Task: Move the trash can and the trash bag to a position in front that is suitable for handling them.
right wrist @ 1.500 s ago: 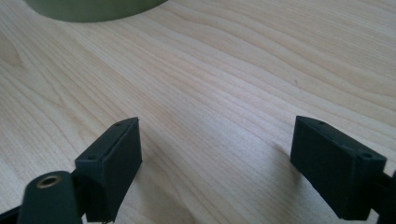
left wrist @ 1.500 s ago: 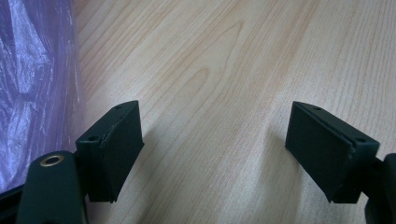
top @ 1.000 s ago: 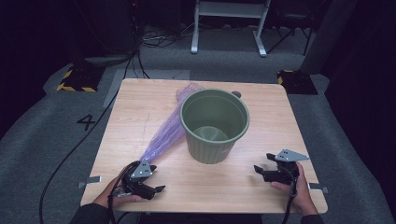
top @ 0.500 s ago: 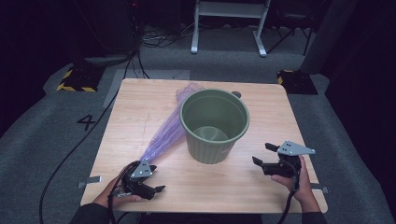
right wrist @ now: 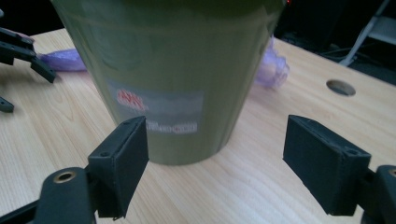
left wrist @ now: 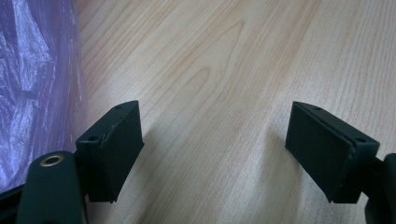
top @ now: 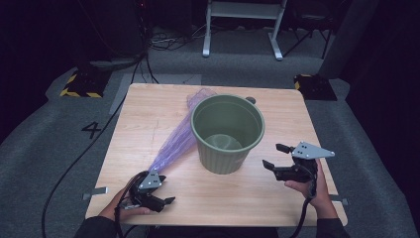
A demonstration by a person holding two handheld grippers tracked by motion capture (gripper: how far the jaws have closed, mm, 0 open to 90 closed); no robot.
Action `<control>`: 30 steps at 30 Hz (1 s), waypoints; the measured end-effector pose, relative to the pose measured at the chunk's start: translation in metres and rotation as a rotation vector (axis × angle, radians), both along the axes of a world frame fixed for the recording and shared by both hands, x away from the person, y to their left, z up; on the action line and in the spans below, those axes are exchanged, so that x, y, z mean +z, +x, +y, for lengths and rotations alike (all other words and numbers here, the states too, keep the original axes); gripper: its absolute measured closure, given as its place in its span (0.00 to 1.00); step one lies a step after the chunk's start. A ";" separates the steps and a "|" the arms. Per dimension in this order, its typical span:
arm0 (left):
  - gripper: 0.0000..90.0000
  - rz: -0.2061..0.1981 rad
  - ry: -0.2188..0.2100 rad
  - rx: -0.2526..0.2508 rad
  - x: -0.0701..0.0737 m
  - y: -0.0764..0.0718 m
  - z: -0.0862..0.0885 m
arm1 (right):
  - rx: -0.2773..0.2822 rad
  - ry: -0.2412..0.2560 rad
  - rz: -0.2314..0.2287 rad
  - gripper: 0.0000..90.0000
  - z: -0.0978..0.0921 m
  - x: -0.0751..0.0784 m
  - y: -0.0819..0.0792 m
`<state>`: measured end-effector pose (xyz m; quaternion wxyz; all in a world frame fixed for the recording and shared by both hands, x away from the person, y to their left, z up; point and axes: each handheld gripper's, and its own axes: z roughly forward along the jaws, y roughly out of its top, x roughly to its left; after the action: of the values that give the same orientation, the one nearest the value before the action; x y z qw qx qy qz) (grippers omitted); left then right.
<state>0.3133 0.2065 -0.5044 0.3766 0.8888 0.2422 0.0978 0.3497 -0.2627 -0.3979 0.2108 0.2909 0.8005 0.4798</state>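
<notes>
A green plastic bucket (top: 228, 134) stands upright and empty in the middle of the wooden table (top: 148, 114). A purple plastic bag (top: 176, 141) lies stretched out from behind the bucket toward the front left corner. My left gripper (top: 166, 191) rests open on the table at the bag's near end; bare wood lies between its fingers (left wrist: 116, 144), and the bag (left wrist: 32, 70) is just to their left. My right gripper (top: 273, 155) hovers open to the right of the bucket, facing its labelled wall (right wrist: 173, 70) without touching it.
A round hole (top: 250, 100) is in the tabletop behind the bucket. Grey carpet surrounds the table, with cables, a yellow-and-black striped block (top: 79, 84) and a white stand (top: 242, 29) beyond the far edge.
My right gripper has lifted off the table and edged forward toward the bucket. The left gripper, bag and bucket have not moved.
</notes>
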 end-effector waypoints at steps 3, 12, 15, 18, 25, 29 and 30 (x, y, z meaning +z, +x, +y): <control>0.21 0.000 0.000 0.000 0.000 0.000 0.000 | 0.016 0.004 -0.022 0.25 0.004 0.014 -0.001; 0.21 -0.001 0.002 0.004 0.000 0.000 0.001 | 0.062 -0.006 -0.071 0.25 0.017 0.042 -0.004; 0.21 -0.001 0.002 0.004 0.000 0.000 0.001 | 0.076 0.003 -0.085 0.27 0.019 0.046 -0.003; 0.21 -0.001 0.001 0.004 0.000 0.000 0.001 | 0.090 -0.010 -0.089 0.26 0.023 0.048 -0.003; 0.21 -0.001 0.001 0.004 0.000 0.000 0.001 | 0.120 -0.003 -0.094 0.26 0.031 0.057 -0.003; 0.21 -0.001 0.002 0.004 0.000 0.000 0.001 | 0.135 -0.005 -0.098 0.26 0.037 0.061 -0.003; 0.21 -0.001 0.002 0.004 0.000 0.000 0.001 | 0.140 -0.006 -0.100 0.26 0.039 0.062 -0.003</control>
<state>0.3135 0.2070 -0.5043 0.3758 0.8886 0.2435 0.0993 0.3466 -0.2239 -0.3357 0.2172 0.2091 0.8089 0.5047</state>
